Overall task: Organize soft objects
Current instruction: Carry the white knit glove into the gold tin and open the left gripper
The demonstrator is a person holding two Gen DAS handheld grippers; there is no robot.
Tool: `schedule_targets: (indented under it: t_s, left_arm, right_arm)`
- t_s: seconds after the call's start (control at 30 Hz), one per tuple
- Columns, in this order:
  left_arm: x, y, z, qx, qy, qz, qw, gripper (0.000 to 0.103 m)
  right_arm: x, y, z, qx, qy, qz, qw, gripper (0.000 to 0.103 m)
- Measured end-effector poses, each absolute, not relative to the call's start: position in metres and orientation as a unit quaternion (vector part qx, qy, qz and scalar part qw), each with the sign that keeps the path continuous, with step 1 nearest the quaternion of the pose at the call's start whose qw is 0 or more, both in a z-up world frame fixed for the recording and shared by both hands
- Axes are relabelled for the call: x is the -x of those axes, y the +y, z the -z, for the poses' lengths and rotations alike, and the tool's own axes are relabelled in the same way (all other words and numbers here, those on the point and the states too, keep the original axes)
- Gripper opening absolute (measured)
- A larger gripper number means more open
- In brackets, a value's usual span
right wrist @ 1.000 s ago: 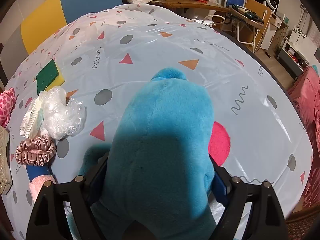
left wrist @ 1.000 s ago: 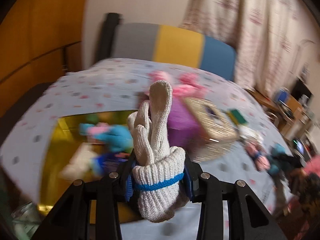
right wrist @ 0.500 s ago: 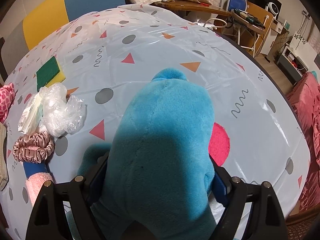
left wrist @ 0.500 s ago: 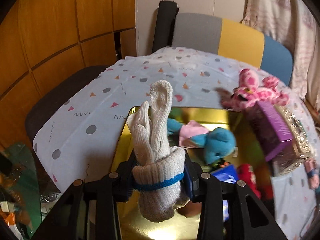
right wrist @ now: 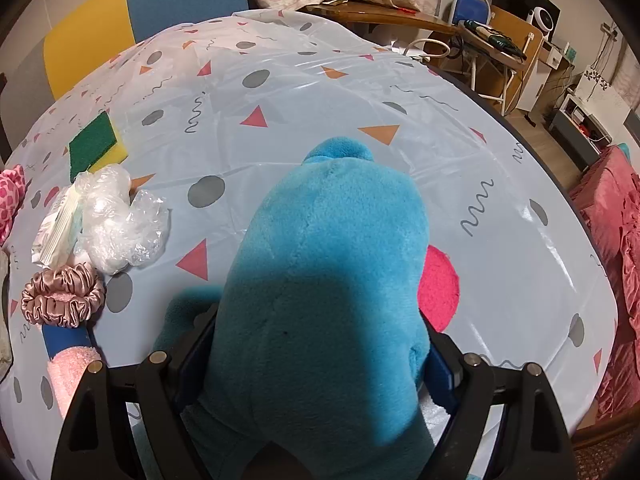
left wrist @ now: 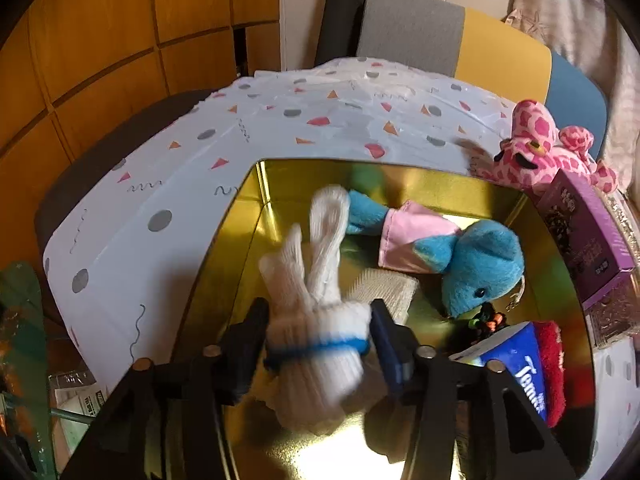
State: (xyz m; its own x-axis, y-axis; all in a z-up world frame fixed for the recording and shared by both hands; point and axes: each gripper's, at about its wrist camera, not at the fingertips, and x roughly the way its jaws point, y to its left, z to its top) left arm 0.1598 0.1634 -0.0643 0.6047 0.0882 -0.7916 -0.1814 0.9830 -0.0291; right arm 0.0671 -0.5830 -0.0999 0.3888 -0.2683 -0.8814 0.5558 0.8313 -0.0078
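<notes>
Left wrist view: left tongs (left wrist: 318,344) opening, pads just clear of white knit glove roll (left wrist: 316,312), lower centre over gold tin (left wrist: 460,188). Light, squashy; grip at blue-banded cuff. Long axis runs up-frame, fingers pointing up. Right tongs (right wrist: 316,364) wide, clamped on blue plush (right wrist: 328,272) w/ counter (right wrist: 320,92) behind; soft, bulky

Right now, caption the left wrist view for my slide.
Left gripper opening to release a rolled white glove over the gold tin holding a blue plush.
</notes>
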Motion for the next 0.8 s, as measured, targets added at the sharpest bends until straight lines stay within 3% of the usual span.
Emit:
schedule_targets:
  t_s: [0.07,0.63,0.8]
  left_arm:
    - [-0.157,0.162,0.059,0.053,0.429,-0.077,0.899,0.073]
    - [-0.09,0.125,-0.021,0.052,0.334,-0.048,0.94,0.08]
    - [-0.072,0.109,-0.024,0.062,0.334,-0.028,0.94,0.081]
  right_arm:
    - [-0.067,-0.583,0.1,-0.146,0.493,0.251,0.82,0.088]
    - [-0.067,-0.582,0.1,-0.141,0.489,0.255,0.822,0.088]
    - [-0.066,-0.576,0.095,-0.135,0.483,0.27,0.822,0.082]
